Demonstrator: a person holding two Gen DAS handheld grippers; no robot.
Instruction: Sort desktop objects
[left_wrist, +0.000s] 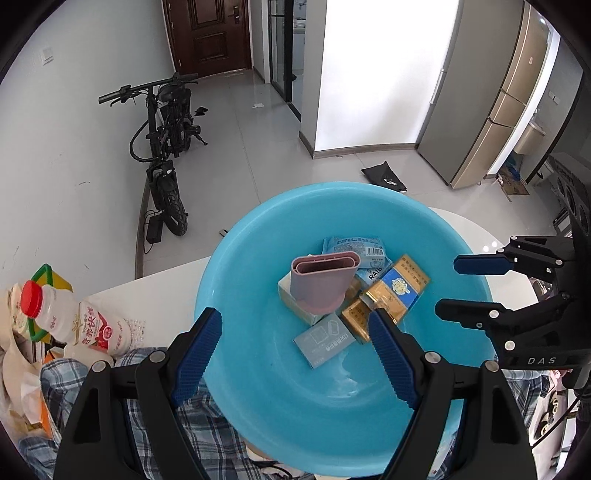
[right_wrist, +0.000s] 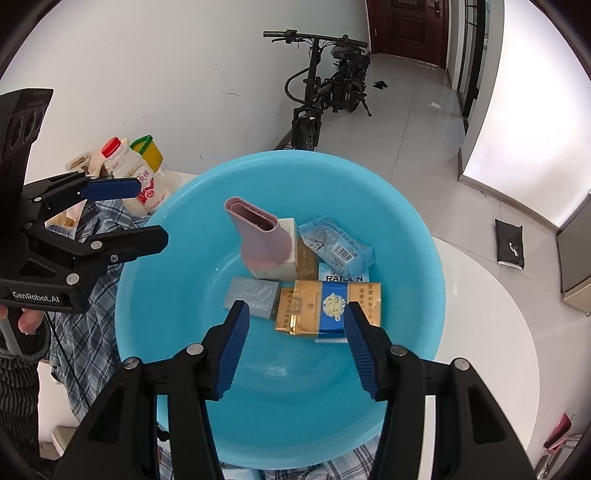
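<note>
Two grippers hang over a blue basin (left_wrist: 258, 406) on our white table (right_wrist: 487, 332). Our left gripper (left_wrist: 295, 328) has its jaws spread wide with nothing between them, and our right gripper (right_wrist: 295, 321) is likewise released, empty above the basin's near side. Inside the basin we see a heap of sorted things: a pink nozzle (right_wrist: 258, 236) leaning on a pale box (right_wrist: 290, 240), a gold and blue pack (right_wrist: 328, 306) in front, a grey box (right_wrist: 253, 295) beside it, and a light blue wrapped packet (right_wrist: 336, 243) behind. Left of the basin a plaid cloth (right_wrist: 92, 258) lies on the table, with a red-capped milk bottle (left_wrist: 70, 321) beyond it.
</note>
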